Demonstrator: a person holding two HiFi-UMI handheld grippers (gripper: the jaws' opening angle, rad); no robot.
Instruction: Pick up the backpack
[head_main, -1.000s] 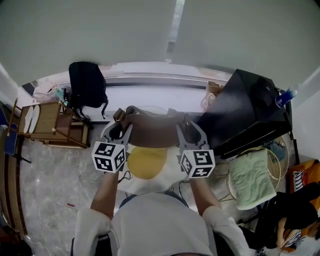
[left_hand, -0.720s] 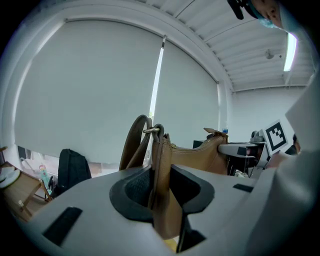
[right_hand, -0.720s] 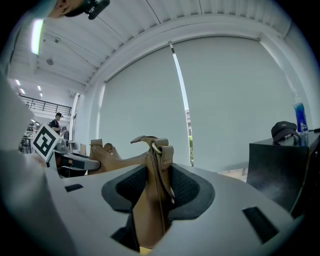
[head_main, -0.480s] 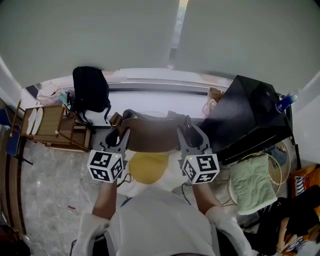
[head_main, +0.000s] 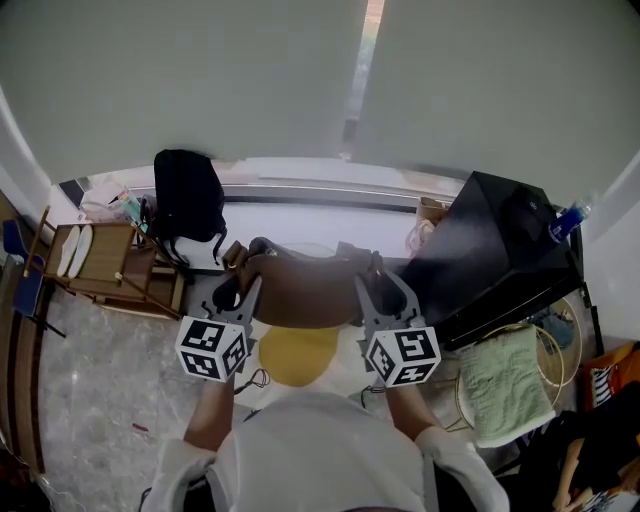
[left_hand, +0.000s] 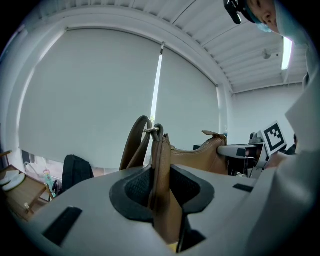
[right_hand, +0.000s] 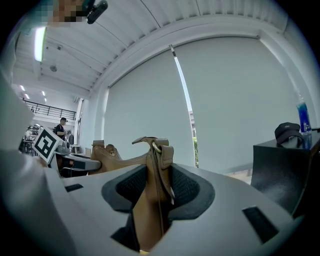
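Note:
A brown leather bag (head_main: 300, 285) hangs in the air between my two grippers. My left gripper (head_main: 238, 285) is shut on its left end, where the strap ring sits; the left gripper view shows the leather (left_hand: 161, 185) pinched between the black pads. My right gripper (head_main: 372, 278) is shut on the bag's right end, with the leather (right_hand: 152, 200) clamped between its pads. A black backpack (head_main: 187, 195) leans against the window ledge at the far left, apart from both grippers.
A wooden rack (head_main: 105, 262) stands at the left beside the black backpack. A large black box (head_main: 500, 245) with a cap and a blue bottle (head_main: 567, 217) is at the right. A yellow round cushion (head_main: 297, 352) lies below the bag, a green towel (head_main: 507, 370) at the lower right.
Both grippers have risen a little with the brown bag held between them. The head view has tilted, so the floor things sit lower in the picture.

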